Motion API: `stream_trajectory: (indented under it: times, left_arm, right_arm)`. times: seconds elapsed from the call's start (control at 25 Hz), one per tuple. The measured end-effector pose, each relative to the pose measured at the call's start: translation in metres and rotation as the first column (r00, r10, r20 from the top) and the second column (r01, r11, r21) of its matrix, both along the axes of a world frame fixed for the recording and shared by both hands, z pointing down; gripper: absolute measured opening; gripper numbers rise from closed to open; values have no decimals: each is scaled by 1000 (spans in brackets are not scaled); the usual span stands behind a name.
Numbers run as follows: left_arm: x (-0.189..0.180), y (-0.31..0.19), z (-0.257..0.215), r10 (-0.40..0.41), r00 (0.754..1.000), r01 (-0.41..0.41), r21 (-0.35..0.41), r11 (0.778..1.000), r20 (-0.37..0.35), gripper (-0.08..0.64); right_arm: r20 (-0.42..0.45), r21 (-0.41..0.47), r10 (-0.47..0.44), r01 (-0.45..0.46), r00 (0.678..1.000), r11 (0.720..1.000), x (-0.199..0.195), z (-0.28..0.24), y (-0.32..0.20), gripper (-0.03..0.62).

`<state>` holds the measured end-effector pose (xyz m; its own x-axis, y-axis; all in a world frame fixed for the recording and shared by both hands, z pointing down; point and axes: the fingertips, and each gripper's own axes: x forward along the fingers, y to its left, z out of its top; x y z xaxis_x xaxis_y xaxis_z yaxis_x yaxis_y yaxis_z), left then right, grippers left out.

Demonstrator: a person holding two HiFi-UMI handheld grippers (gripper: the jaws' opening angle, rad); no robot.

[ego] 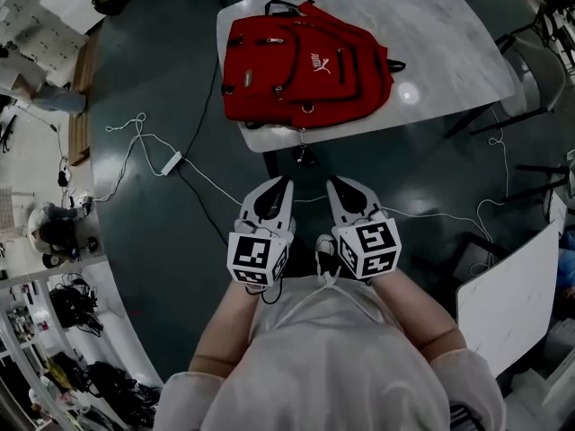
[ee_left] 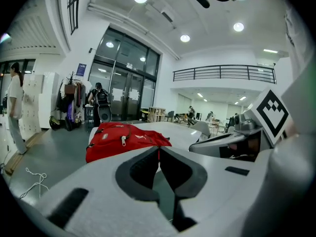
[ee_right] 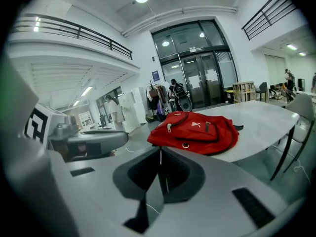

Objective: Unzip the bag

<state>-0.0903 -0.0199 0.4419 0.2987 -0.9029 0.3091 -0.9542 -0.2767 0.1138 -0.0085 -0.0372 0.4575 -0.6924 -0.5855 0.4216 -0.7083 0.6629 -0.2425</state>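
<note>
A red backpack [ego: 305, 64] lies flat on the near left part of a white marble table [ego: 449, 34], its zippers closed and metal pulls showing. It also shows ahead in the left gripper view as the backpack [ee_left: 123, 138] and in the right gripper view as the backpack [ee_right: 195, 131]. My left gripper [ego: 286, 180] and right gripper [ego: 332, 181] are held side by side in front of my body, well short of the table. Both are shut with nothing between the jaws.
White cables and a power strip [ego: 171, 162] lie on the dark floor to the left. A grey chair [ego: 539, 79] stands right of the table, and a white board [ego: 508, 299] sits at lower right. People stand far off by the glass doors [ee_left: 101, 102].
</note>
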Motion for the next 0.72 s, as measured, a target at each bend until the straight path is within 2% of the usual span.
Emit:
stream_trajectory:
  times: [0.16, 0.4, 0.72]
  left_arm:
    - [-12, -37, 18, 18, 1000, -18, -31, 999, -3, 23]
    - [-30, -86, 55, 122, 992, -121, -104, 987, 8, 23]
    - [-58, -140, 115, 159, 987, -156, -164, 974, 5, 23]
  right_arm:
    - [-11, -46, 3, -4, 1000, 999, -16, 19, -27, 29]
    - [-55, -126, -5, -2, 998, 992, -51, 45, -62, 29]
    - [-212, -253, 2, -56, 977, 966, -77, 110, -94, 29]
